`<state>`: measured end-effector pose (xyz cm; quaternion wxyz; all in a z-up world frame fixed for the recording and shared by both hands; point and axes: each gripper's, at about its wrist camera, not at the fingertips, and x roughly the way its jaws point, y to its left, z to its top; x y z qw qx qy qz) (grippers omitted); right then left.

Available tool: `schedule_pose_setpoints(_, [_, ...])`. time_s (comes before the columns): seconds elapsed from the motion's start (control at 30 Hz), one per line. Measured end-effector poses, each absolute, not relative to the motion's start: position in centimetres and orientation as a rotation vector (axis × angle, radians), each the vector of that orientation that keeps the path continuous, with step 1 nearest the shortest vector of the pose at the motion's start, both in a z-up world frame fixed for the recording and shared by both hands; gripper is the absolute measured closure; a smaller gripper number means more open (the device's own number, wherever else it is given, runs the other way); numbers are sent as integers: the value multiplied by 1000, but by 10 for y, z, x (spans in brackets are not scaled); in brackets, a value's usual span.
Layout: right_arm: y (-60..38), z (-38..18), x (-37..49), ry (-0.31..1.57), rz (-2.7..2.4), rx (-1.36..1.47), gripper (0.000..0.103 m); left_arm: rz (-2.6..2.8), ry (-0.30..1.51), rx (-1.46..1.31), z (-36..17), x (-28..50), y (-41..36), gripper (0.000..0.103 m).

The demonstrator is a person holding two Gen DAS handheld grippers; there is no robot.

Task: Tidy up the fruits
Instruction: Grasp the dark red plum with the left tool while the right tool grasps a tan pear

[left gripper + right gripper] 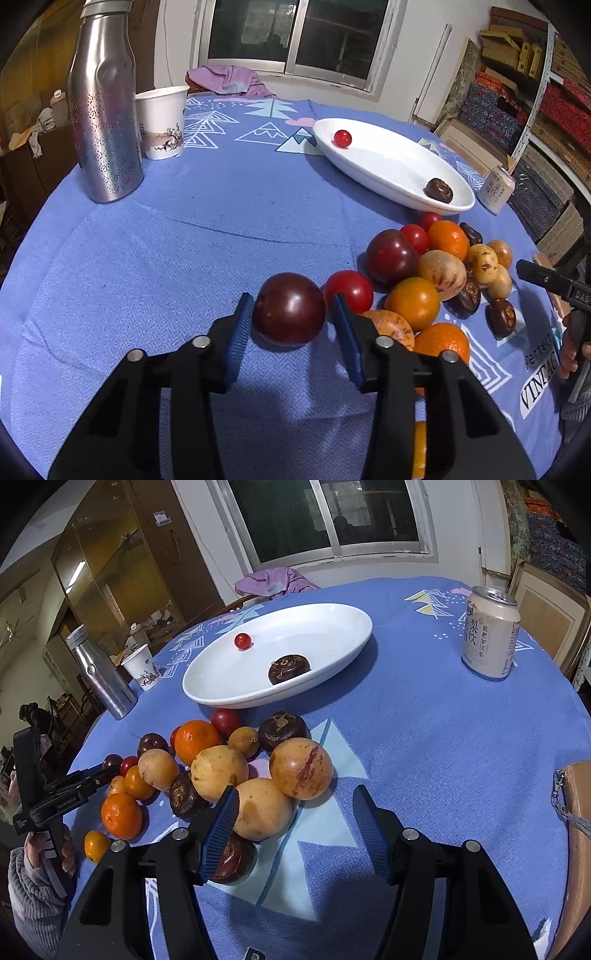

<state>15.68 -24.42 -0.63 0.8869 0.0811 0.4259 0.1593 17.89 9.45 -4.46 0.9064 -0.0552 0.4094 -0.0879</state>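
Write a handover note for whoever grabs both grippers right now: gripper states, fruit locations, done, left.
Left gripper: jaws around the dark plum, one pad touching, not clearly clamped.
Right gripper: open, empty, beside a yellow-brown fruit.
Done: one cherry tomato and one water chestnut in the white dish.
Left: the fruit pile on the blue cloth.

Dark red plum [289, 309], white dish [388, 173], blue tablecloth [184, 240] with triangle pattern
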Motion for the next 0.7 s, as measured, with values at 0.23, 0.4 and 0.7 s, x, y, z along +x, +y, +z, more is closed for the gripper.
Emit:
schedule_pose_setpoints(0.23, [-257, -13, 167, 914, 334, 270, 38, -179, 845, -112, -44, 179, 95, 65])
schedule_pose_setpoints(0.4, [-252, -20, 180, 946, 363, 328, 39, -179, 846, -115, -44, 178, 94, 64])
schedule_pose_setpoints(0.7, [-253, -25, 186, 951, 387, 373, 62, -188, 845, -126, -44, 179, 95, 65])
